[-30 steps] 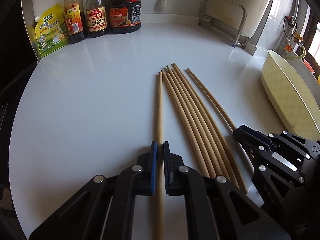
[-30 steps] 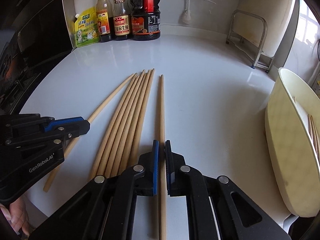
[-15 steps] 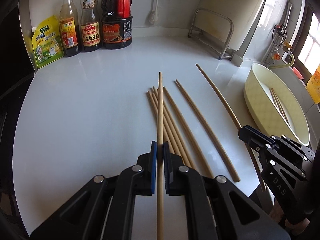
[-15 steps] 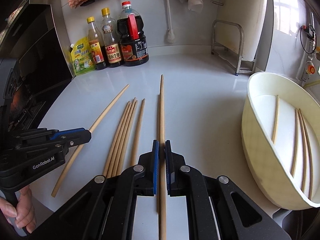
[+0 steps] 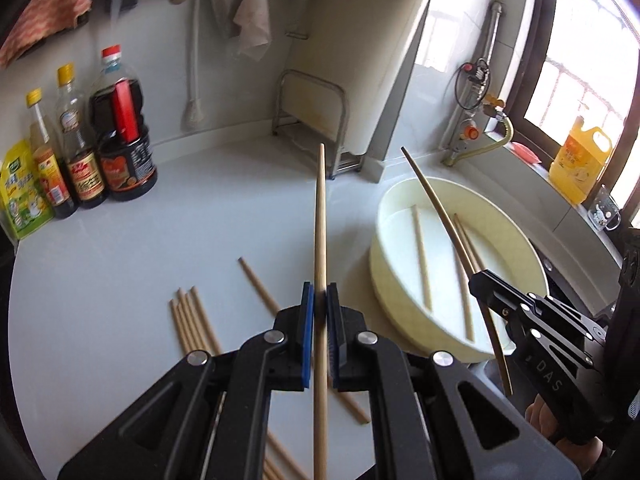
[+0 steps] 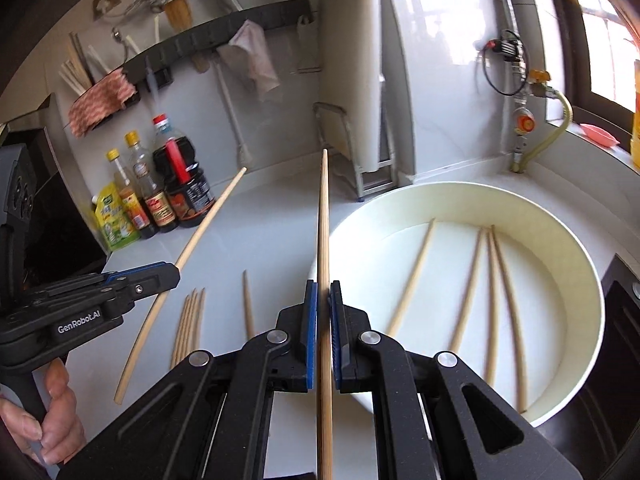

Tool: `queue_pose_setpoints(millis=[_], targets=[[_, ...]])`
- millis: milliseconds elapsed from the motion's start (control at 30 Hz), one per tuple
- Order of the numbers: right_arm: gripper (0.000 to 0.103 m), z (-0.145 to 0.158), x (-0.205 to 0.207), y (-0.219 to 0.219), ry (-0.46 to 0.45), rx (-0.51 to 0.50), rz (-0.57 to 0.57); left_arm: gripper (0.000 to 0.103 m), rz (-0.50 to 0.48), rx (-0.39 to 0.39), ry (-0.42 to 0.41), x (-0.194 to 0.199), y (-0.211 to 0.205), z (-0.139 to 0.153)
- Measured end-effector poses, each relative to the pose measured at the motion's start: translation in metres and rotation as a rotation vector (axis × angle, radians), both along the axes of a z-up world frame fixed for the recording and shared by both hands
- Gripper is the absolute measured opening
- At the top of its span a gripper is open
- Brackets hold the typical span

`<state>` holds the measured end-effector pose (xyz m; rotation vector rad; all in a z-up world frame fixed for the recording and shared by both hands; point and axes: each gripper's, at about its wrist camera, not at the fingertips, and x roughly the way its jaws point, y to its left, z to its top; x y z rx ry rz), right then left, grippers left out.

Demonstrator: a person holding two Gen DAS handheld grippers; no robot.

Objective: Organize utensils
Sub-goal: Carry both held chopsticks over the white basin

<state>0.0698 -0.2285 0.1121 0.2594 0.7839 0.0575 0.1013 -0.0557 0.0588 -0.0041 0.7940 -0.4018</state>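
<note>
Left wrist, tool [image 5: 319, 300] clamping chopstick [image 5: 320, 216], basin rim [image 5: 374, 240] beside it

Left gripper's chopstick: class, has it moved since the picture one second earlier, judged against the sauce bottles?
Yes. The chopstick in the left gripper lay flat on the counter; now it is lifted clear, swung toward the basin.

Bright daylight from the window [image 5: 580, 40] at right; glare on the white table [image 5: 120, 264]; fisheye bending, slight blur.
</note>
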Motion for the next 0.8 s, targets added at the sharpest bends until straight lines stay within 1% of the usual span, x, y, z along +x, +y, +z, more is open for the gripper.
queue_pose_setpoints(millis=[133, 200, 367, 567, 800], targets=[[0.006, -0.005, 0.004, -0.043, 0.01, 0.028, -0.123, 0.007, -0.074, -0.01, -0.018, 0.014, -0.042, 0.009], [0.006, -0.011, 0.006, -0.061, 0.02, 0.021, -0.176, 0.007, -0.102, -0.004, -0.02, 0.021, -0.064, 0.009], [0.006, -0.028, 0.01, -0.093, 0.054, 0.042, -0.257, 0.007, -0.186, 0.016, -0.006, 0.04, -0.114, 0.001], [0.006, -0.045, 0.014, -0.109, 0.1, 0.059, -0.295, 0.007, -0.249, 0.057, 0.021, 0.054, -0.155, -0.018], [0.006, -0.052, 0.012, -0.114, 0.117, 0.061, -0.317, 0.007, -0.275, 0.106, 0.037, 0.062, -0.177, -0.035]])
